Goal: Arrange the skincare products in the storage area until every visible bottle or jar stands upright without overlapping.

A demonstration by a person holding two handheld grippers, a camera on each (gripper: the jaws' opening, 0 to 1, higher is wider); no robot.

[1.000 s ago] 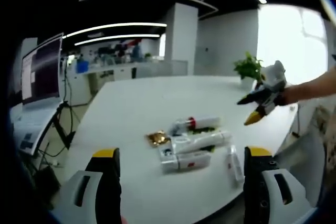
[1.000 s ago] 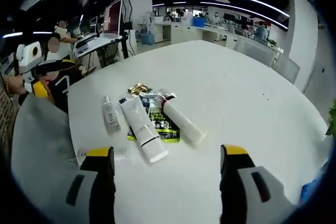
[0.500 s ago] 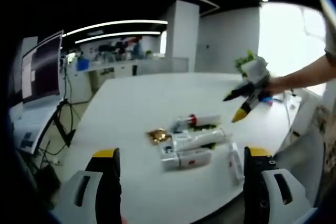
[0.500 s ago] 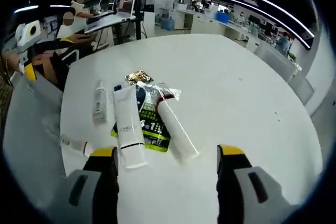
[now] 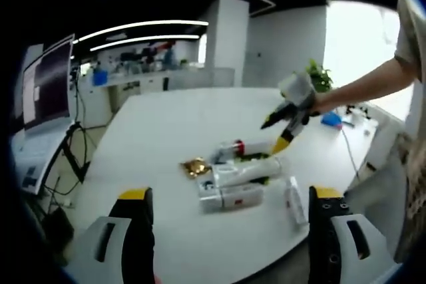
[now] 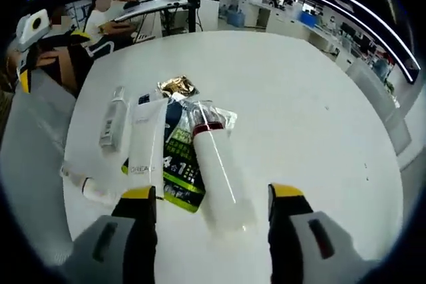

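Because the white tube is lying flat on the green sachet, the right gripper is hovering over it, jaws apart to straddle it, while the left gripper is waiting, jaws apart and empty.

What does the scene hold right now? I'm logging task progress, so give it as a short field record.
surface: white round table
lying flat: white tube with dark red band; white L'Oreal tube; small clear bottle
under tubes: green-and-black sachet
beside: gold foil packet
right gripper: open, over the banded tube
left gripper: open, held back
upright items: none
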